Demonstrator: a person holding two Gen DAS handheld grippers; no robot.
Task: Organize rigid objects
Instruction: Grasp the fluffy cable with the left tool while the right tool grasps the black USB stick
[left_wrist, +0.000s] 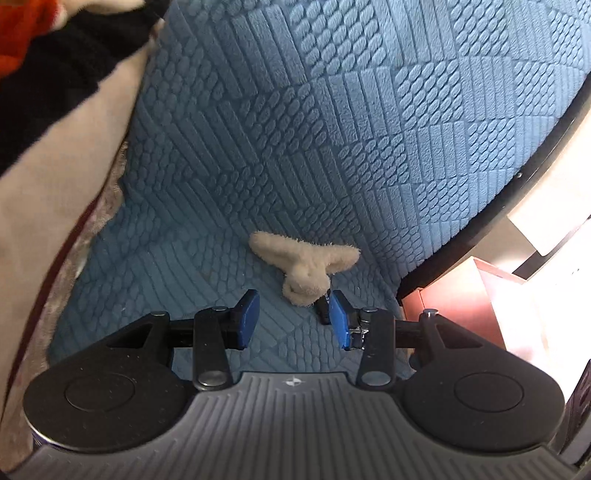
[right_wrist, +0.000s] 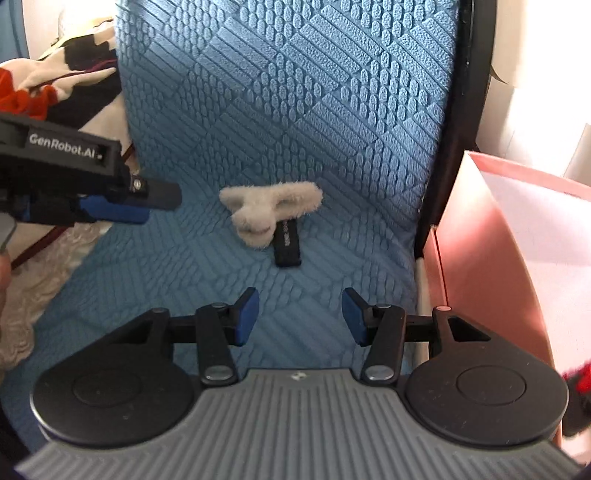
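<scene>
**Two grippers are held near a fuzzy clip on a blue cover**

The left gripper (left_wrist: 293, 319) is seen with its jaws apart, and nothing is held between them. The right gripper (right_wrist: 300, 317) is open too, and it is empty as well. In the right view, the left gripper is also seen from the side, near the clip.

Just past the left jaws, a fuzzy clip (left_wrist: 304, 267) is seen lying on the blue cover (left_wrist: 369, 129). It is pale and furry. A small black tag (right_wrist: 287, 243) is found right beside it, touching or almost touching it. In the right view the clip is a bit further off, in front of the jaws.

The step in hand looks like the reach for the clip. No grab is made yet. For the next move, one gripper would need to be brought down around the clip and then closed on it. The fur could slip, so a firm hold may be needed.

A pink box (right_wrist: 491, 258) is seen at the right, past the cover's dark edge. What is inside cannot be told.
</scene>
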